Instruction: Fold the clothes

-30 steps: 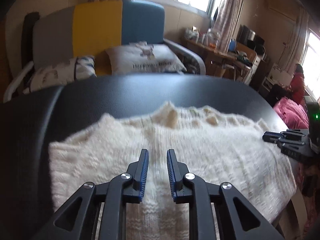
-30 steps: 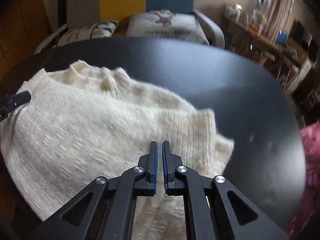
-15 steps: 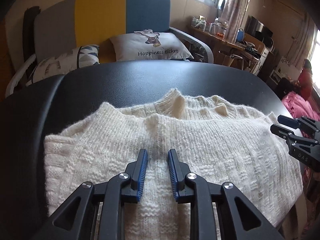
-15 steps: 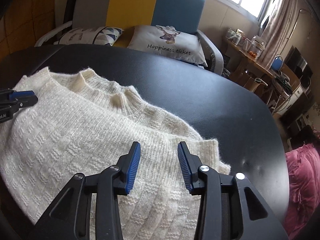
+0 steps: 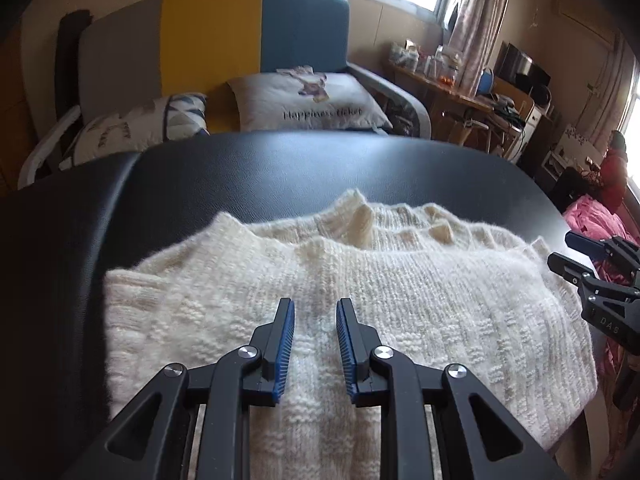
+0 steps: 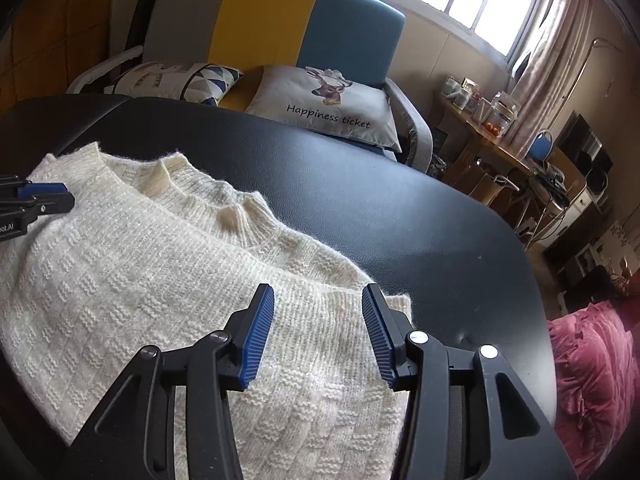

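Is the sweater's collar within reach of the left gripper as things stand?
Probably yes: the left gripper hovers open over the sweater, and only flat knit lies between it and the collar.

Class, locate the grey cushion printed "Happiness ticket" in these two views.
The grey cushion printed "Happiness ticket" lies on the grey, yellow and blue sofa beyond the black table's far edge, beside a triangle-patterned cushion on its left.

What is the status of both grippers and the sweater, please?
Left gripper open, empty above the sweater. Right gripper jaws opening, nothing between them. Sweater folded on the black table. Nothing in the way.
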